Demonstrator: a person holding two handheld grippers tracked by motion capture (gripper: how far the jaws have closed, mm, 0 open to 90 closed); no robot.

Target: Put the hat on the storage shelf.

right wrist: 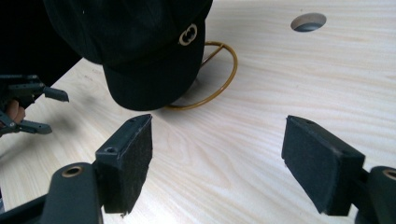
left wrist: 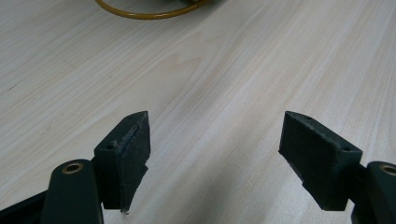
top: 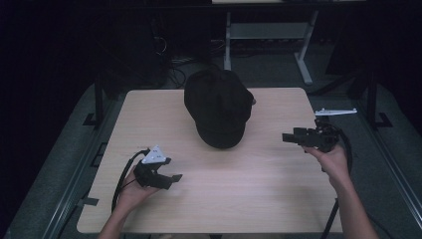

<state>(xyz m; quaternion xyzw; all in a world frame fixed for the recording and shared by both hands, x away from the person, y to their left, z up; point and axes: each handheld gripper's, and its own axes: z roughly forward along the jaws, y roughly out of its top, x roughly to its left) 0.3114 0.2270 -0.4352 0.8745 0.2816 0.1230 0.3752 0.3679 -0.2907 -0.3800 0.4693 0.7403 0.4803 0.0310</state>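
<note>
Nothing is grasped yet, so the work seems to be at its very start. The left gripper [top: 164, 174] at 7 o'clock and the right gripper [top: 293, 137] at 3 o'clock both hold their jaws spread over the bare surface [top: 249, 189]. Further, at 12 o'clock, the black cap [top: 219, 107] rests on a yellow ring [right wrist: 224, 84], untouched.

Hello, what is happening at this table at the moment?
A person sits at a wooden table with a gripper in each hand. A black cap lies in the middle of the far side, on top of a yellow ring that shows from under it. The left gripper and the right gripper are both open and hold nothing, one on each side of the cap and apart from it. Nothing is gripped at this moment.
</note>
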